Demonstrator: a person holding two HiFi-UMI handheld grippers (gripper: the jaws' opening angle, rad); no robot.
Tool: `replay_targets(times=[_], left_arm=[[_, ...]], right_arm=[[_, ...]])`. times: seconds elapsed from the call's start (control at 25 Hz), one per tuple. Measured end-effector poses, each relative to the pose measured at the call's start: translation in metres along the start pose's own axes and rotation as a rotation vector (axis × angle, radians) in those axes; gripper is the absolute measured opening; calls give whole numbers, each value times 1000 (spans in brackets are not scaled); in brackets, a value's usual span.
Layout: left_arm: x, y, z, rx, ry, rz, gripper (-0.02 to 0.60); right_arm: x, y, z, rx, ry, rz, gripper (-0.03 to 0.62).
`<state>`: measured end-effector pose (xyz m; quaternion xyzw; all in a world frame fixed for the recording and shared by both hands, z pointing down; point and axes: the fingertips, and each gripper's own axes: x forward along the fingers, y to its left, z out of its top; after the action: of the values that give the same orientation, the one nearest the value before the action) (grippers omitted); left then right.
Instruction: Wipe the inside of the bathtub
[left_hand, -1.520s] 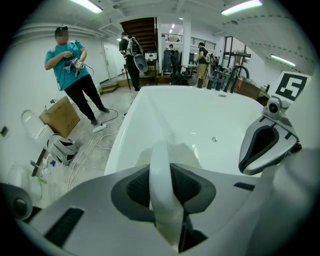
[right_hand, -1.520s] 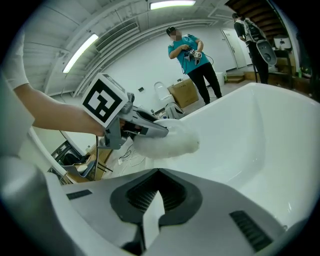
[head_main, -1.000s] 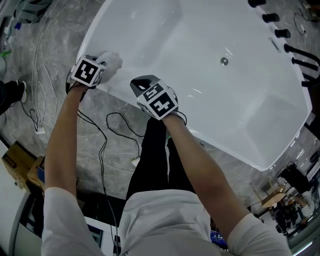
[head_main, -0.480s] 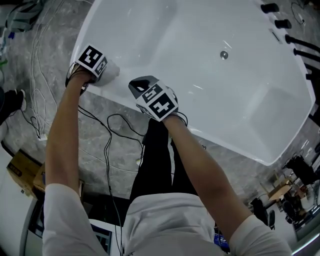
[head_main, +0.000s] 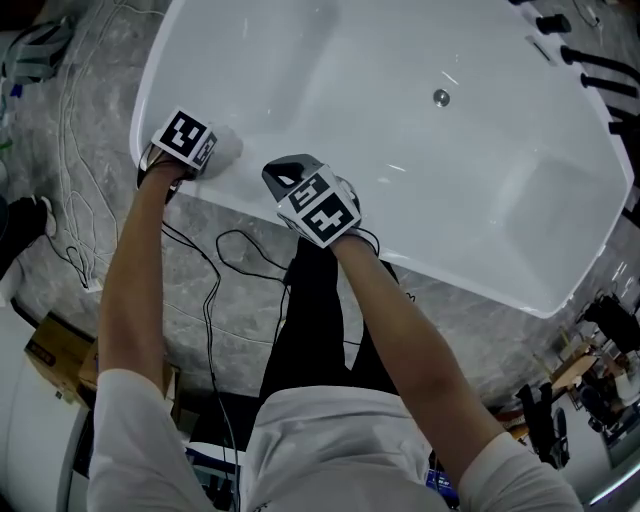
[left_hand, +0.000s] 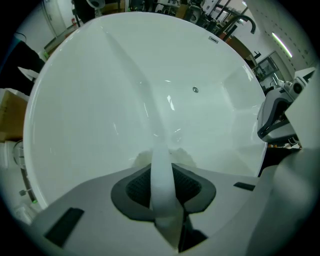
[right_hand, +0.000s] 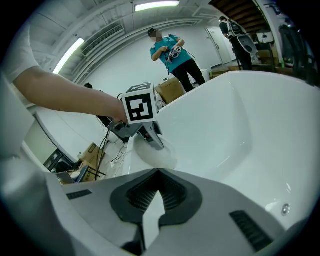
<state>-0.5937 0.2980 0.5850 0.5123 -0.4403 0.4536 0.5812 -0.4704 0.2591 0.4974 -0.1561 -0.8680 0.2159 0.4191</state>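
Observation:
The white bathtub (head_main: 400, 120) fills the upper half of the head view, with its drain (head_main: 441, 97) near the middle. My left gripper (head_main: 212, 150) is at the tub's near rim by the left end, shut on a white cloth (head_main: 228, 145) that lies against the rim. In the left gripper view the cloth (left_hand: 162, 175) runs as a strip between the shut pads, with the tub's inside (left_hand: 100, 100) beyond. My right gripper (head_main: 281, 173) hangs over the rim just to the right, shut with nothing in it. The right gripper view shows the left gripper (right_hand: 148, 136) and its cloth (right_hand: 159, 154).
Black taps (head_main: 590, 85) line the tub's far right edge. Cables (head_main: 240, 250) trail over the grey marble floor beside the tub, and a cardboard box (head_main: 50, 350) sits lower left. A person in a teal shirt (right_hand: 175, 55) stands in the background.
The left gripper has stayed at the rim with the cloth, shifting a little along it. The right gripper has barely moved. The head camera has drifted, so the tub sits differently in view.

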Motion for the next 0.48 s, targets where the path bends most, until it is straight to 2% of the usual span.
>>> replay_targets(times=[0.48], left_arm=[[9, -61, 18, 45, 9, -29, 97]], right_arm=[[-41, -7, -45, 18, -15, -24, 20]])
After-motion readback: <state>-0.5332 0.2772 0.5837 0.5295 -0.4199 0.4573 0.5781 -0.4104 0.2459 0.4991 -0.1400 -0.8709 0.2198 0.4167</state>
